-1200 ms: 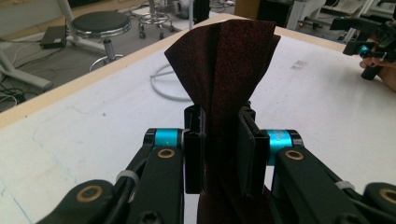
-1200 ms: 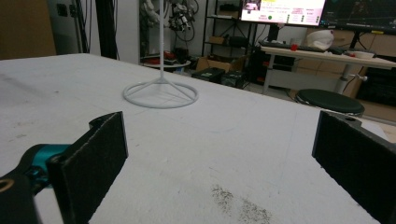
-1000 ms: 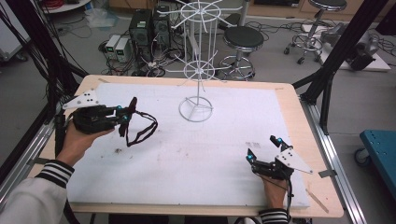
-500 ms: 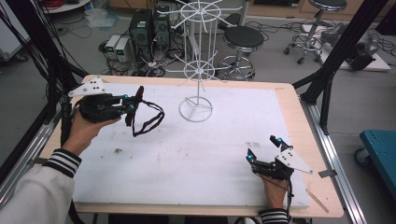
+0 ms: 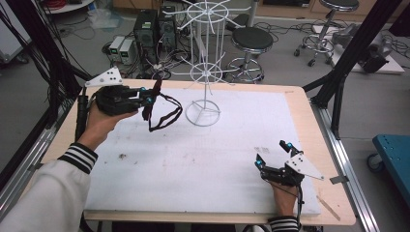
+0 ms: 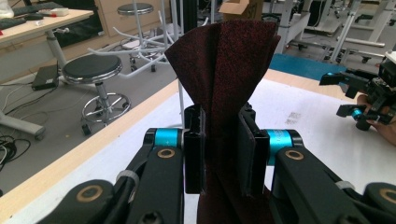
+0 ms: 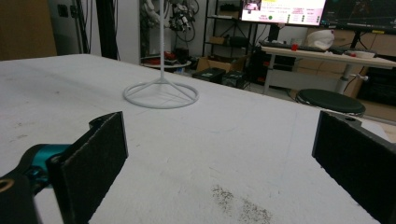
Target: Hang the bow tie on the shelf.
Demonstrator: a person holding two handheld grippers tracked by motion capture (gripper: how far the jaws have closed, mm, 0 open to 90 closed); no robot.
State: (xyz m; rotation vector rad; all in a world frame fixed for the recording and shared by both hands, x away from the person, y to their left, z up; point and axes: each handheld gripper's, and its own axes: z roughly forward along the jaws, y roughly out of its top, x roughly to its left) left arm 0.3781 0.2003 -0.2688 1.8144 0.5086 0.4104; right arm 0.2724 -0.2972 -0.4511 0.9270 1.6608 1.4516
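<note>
**Left gripper clamped on a dark strap beside the wire stand**

Left gripper (image 5: 151, 96) is held up off the table (image 5: 309, 104), to the left of the white wire stand (image 5: 203, 112), and its jaws are clamped tight on a dark red strap (image 5: 162, 113). In the left gripper view the strap (image 6: 224, 70) stands between the two black jaws, pinched narrow where the pads press it and fanning out wider above them. From the high view the rest of it hangs off the jaw tips in a loose loop that droops toward the white mat (image 5: 203, 159), just left of the stand's round base; whether the lowest part of the loop touches the mat is hard to tell from that angle.

Right gripper (image 5: 271, 155) rests low over the mat, well apart from the stand, toward the near right of it. Its jaws stand wide open with nothing between them; its own view looks across bare mat to the stand's base (image 7: 161, 95) farther off. A round stool (image 5: 250, 41) stands on the floor behind the stand.
</note>
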